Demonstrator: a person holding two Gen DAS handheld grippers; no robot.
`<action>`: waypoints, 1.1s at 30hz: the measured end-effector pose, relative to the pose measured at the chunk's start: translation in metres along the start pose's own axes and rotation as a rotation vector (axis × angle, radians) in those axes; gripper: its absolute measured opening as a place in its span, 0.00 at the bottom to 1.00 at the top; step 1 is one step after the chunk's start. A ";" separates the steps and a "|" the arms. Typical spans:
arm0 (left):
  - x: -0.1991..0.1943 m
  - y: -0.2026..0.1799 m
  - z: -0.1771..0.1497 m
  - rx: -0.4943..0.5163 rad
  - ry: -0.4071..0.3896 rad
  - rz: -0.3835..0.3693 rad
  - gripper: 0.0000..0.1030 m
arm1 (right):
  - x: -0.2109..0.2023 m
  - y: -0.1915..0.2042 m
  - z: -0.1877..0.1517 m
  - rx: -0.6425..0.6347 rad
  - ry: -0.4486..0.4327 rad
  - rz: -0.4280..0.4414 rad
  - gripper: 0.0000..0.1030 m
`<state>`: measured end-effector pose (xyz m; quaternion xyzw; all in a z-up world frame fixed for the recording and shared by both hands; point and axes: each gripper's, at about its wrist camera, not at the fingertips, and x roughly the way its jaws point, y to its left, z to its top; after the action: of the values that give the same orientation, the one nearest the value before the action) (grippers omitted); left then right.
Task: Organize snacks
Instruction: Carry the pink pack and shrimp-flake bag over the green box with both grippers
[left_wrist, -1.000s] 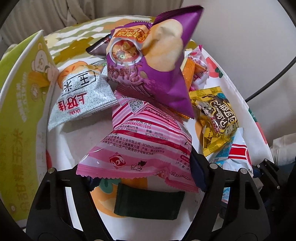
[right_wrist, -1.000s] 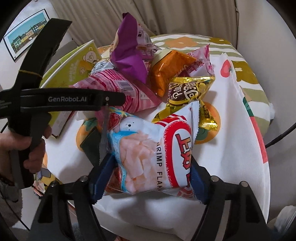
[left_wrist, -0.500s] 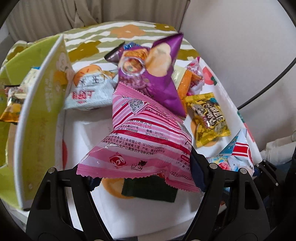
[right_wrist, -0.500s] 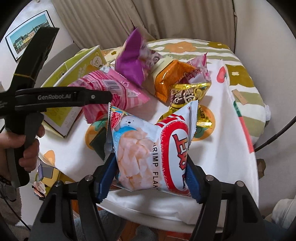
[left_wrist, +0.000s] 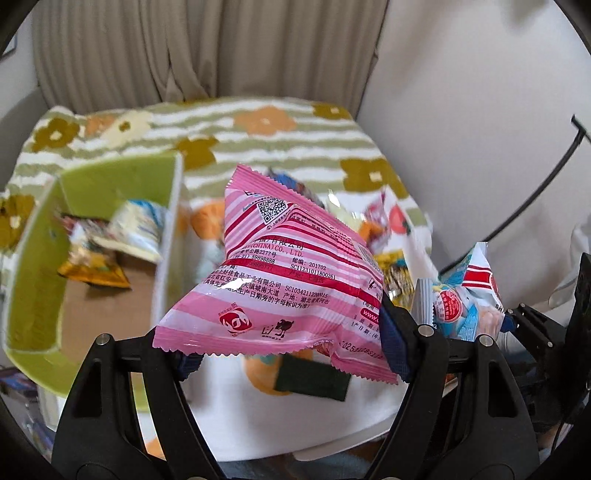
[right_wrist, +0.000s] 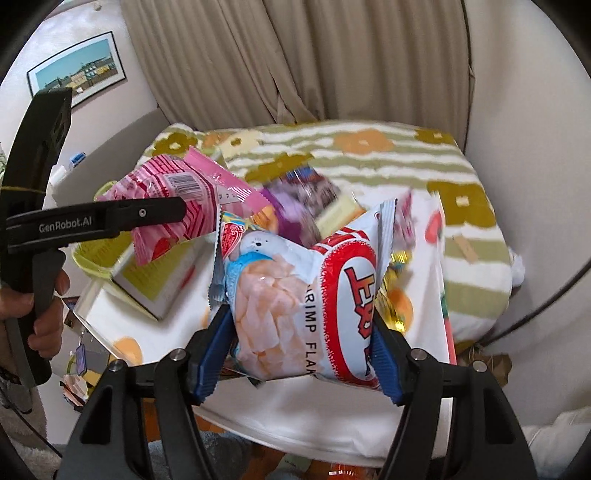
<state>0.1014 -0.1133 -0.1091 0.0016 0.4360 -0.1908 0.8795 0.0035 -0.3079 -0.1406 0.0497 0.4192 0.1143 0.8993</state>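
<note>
Both held bags have risen; green box (left_wrist: 44, 266) holds two packets (left_wrist: 110, 240).

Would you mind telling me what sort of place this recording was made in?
Most likely a room in a home, perhaps a bedroom or living room. Beige curtains hang behind, a framed picture is on the wall, and a floral striped blanket lies beyond the small table of snacks.

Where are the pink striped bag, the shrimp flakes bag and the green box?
pink striped bag (left_wrist: 280, 273), left wrist view, middle of its printed back.
shrimp flakes bag (right_wrist: 295, 302), right wrist view, centre of its front.
green box (left_wrist: 122, 177), left wrist view, inner back wall.
</note>
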 end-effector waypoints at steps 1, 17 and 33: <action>-0.009 0.008 0.006 -0.004 -0.021 0.008 0.72 | -0.002 0.007 0.009 -0.008 -0.011 0.004 0.62; -0.054 0.192 0.037 -0.098 -0.025 0.168 0.73 | 0.048 0.146 0.113 -0.116 -0.072 0.110 0.62; -0.001 0.285 -0.012 -0.096 0.147 0.098 0.92 | 0.128 0.228 0.125 -0.109 0.067 0.074 0.63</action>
<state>0.1876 0.1536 -0.1629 -0.0051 0.5075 -0.1257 0.8524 0.1418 -0.0548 -0.1129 0.0121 0.4400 0.1719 0.8813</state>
